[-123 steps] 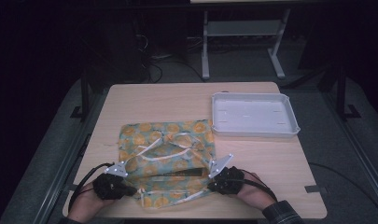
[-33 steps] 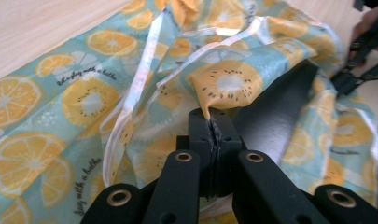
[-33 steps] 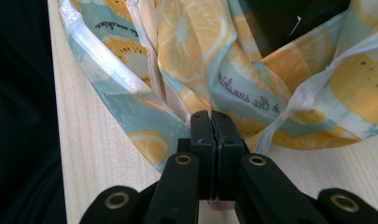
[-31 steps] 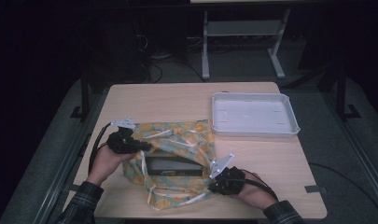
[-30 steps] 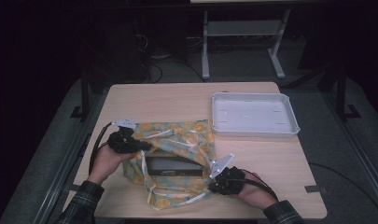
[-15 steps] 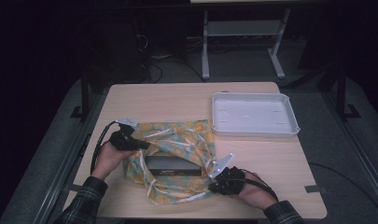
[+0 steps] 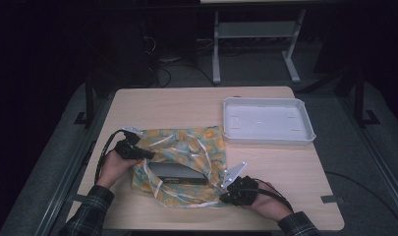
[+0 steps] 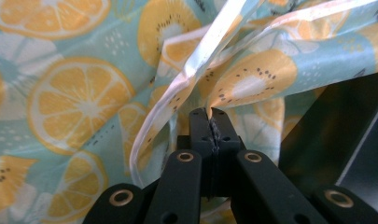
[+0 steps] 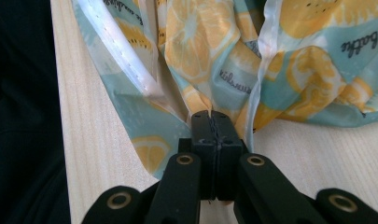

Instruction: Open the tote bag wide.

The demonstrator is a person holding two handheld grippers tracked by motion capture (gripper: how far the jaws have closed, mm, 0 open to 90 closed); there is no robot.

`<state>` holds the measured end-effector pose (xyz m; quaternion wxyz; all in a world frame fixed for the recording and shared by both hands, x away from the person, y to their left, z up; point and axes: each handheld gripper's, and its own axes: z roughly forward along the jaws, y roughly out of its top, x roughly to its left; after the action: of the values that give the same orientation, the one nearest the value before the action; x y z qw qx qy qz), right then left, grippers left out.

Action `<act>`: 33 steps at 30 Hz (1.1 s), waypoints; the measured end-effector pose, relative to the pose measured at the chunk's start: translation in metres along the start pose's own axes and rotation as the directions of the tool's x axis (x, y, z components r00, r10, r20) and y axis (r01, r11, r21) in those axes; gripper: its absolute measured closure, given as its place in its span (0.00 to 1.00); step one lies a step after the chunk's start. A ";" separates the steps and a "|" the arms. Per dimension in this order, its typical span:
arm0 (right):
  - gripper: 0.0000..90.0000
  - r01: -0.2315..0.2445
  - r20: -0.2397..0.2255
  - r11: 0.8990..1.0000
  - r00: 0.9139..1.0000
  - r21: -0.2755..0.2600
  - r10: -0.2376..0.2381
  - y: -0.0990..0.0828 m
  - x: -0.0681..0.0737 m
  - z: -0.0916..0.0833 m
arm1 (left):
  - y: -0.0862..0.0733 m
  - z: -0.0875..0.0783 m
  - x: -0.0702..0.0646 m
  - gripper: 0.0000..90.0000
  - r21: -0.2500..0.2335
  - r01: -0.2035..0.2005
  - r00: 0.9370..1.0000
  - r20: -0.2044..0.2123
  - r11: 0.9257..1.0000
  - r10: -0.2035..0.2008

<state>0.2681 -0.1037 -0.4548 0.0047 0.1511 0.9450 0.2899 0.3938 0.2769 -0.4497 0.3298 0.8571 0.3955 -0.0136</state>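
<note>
High view: citrus-print bag (image 7: 186, 167) lies on the near-left part of the table (image 7: 186, 105), mouth pulled open between the two grippers. Left gripper (image 7: 148, 155) pinches the bag's upper layer at the left side and holds it raised; right gripper (image 7: 224, 197) pins the lower edge at the near-right corner, low on the table. My read: one hand anchors, the other lifts, so the opening stays wide enough to get at what's inside. A dark flat box (image 7: 179, 173) sits in the opening, lying flat, part covered by fabric at its right end. White tray (image 7: 268, 120) stands at the far right, well apart from the bag, nothing in it; likely the drop-off spot, but that's a guess.

Left gripper view: jaws closed tight on a fold of the bag fabric (image 8: 252, 79), right by the pale seam strip (image 8: 196, 65). Cloth drapes up and away from the tips, so it hangs from the grip. Dark edge of the box (image 8: 345, 135) shows at right, below the lifted layer.

Right gripper view: jaws closed on the bag's edge (image 9: 196, 100), fabric bunched at the tips, the white trim (image 9: 119, 46) running off to the upper left. Bare tabletop (image 9: 317, 154) under and beside it, so this corner is held down near the surface.
</note>
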 end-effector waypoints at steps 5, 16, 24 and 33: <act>0.99 0.000 0.001 1.000 1.000 0.002 0.000 0.000 0.001 0.000 | 0.000 0.004 -0.002 1.00 0.026 -0.019 1.000 -0.009 0.999 0.019; 0.95 0.008 0.021 1.000 1.000 -0.018 -0.008 0.004 0.003 -0.007 | 0.000 0.006 -0.004 1.00 0.039 -0.034 0.999 -0.019 0.999 0.035; 0.81 0.005 0.024 0.997 1.000 -0.072 -0.003 0.011 0.007 -0.029 | 0.000 0.006 -0.005 1.00 0.041 -0.034 0.999 -0.021 0.999 0.035; 0.69 -0.006 0.066 0.982 0.998 -0.189 0.018 0.035 0.004 -0.056 | 0.000 0.006 -0.005 1.00 0.046 -0.040 0.999 -0.025 0.998 0.041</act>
<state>0.2685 -0.1054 -0.3882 0.0490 0.1654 0.9117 0.3728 0.3918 0.2696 -0.4527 0.3053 0.8723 0.3819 -0.0050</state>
